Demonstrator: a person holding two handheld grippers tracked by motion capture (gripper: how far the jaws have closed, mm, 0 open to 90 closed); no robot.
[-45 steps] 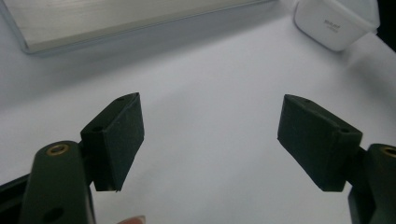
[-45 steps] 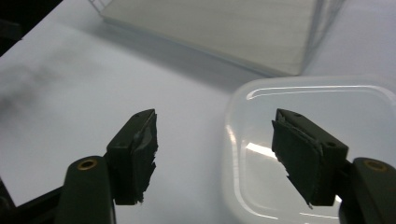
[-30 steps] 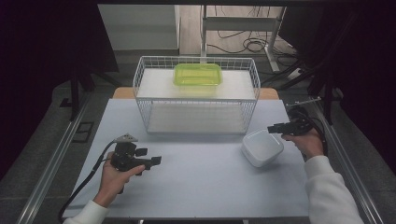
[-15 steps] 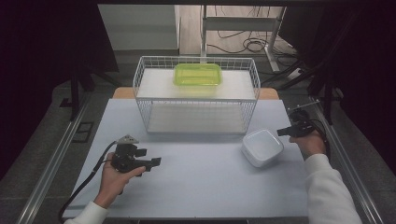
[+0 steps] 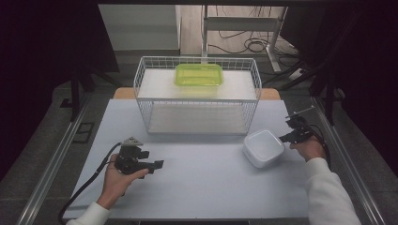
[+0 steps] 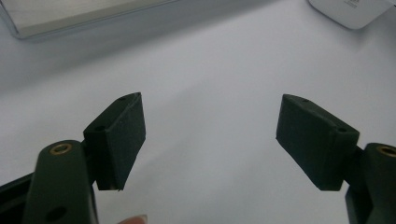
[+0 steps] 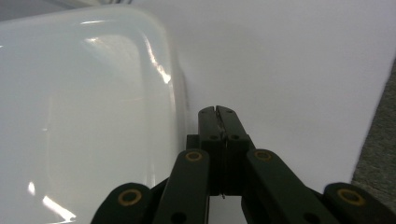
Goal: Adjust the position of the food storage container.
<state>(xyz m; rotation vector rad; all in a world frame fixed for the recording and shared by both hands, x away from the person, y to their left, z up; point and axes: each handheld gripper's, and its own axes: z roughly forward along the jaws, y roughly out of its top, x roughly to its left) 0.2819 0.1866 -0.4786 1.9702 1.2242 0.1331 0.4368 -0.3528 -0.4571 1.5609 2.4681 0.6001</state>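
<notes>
container: white squarish tub [image 5: 263, 147] with rounded corners, glossy, sitting bottom-up on the desk [image 5: 202, 187] as far as I can tell. No markings I can read.
where it is: just beside my right claw [image 5: 285, 138], on its left in the right gripper view, tub wall [image 7: 84, 116] right next to the tips. Can't tell if they actually touch it.
right claw: jaws pressed together [image 7: 218, 112], nothing between them. They've just been closing.
left claw: jaws wide apart [image 6: 210, 135], only bare desk between them, well apart from the tub.
hard to see: tub runs off the frame on the left and bottom in the right gripper view, glare washes out its surface. In the left gripper view just one corner [image 6: 350, 11] pokes in at the top.
</notes>
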